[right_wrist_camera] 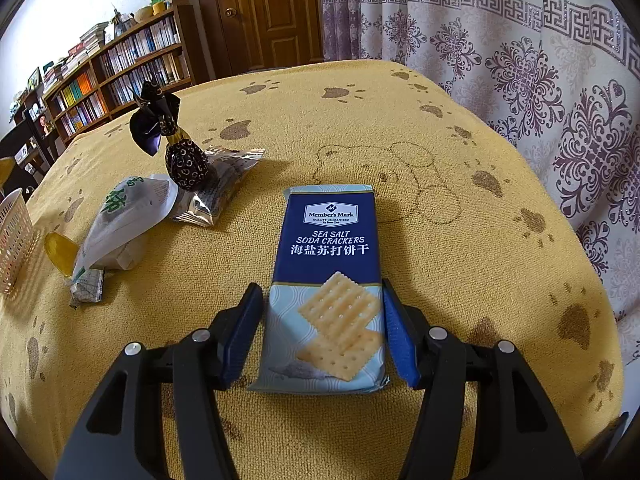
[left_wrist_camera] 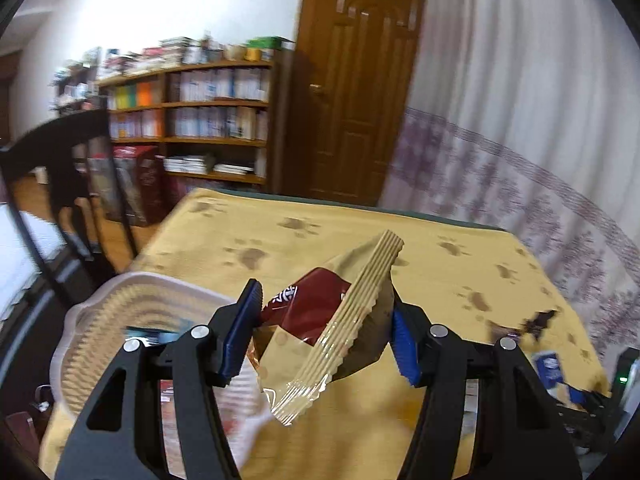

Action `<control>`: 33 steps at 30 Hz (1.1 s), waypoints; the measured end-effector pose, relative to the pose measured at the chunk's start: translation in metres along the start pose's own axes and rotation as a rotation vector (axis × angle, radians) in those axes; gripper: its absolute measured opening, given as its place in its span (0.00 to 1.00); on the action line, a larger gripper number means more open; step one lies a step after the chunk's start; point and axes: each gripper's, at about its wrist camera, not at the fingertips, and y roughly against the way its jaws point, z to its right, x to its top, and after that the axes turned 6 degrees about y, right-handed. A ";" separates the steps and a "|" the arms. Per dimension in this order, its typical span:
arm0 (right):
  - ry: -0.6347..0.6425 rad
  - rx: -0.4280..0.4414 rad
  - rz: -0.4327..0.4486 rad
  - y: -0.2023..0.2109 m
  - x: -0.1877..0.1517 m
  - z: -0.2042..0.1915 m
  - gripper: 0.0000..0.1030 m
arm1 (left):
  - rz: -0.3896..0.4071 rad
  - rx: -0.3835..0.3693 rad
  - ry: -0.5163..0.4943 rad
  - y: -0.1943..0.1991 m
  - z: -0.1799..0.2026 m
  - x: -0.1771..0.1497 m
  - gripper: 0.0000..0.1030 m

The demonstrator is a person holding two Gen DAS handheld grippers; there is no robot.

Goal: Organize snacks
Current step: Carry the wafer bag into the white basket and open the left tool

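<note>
My left gripper (left_wrist_camera: pixel 324 336) is shut on a puffy gold and maroon snack packet (left_wrist_camera: pixel 320 312), tilted in the air above the yellow tablecloth, just right of a white slotted basket (left_wrist_camera: pixel 100 320). The basket holds some packets, blurred. In the right wrist view a blue soda cracker pack (right_wrist_camera: pixel 326 280) lies flat on the cloth. My right gripper (right_wrist_camera: pixel 324 336) is open, one finger close along each long side of the pack's near half. The basket's edge (right_wrist_camera: pixel 14 240) shows at far left there.
Left of the crackers lie a white and green packet (right_wrist_camera: pixel 124 220), a silver packet (right_wrist_camera: pixel 216 192), a dark purple twist-wrapped sweet (right_wrist_camera: pixel 186 164) and a yellow candy (right_wrist_camera: pixel 60 252). A dark chair (left_wrist_camera: pixel 60 184) stands left of the table, a curtain (right_wrist_camera: pixel 540 80) to the right.
</note>
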 end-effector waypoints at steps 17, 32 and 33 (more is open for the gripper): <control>0.000 0.000 0.000 0.000 0.000 0.000 0.58 | 0.038 0.261 0.165 0.019 -0.098 0.015 0.59; -0.002 0.000 0.002 0.000 -0.001 0.000 0.58 | 0.064 0.255 0.184 0.024 -0.091 0.015 0.85; -0.003 0.001 0.002 0.000 -0.001 0.001 0.58 | 0.067 0.252 0.183 0.025 -0.090 0.015 0.85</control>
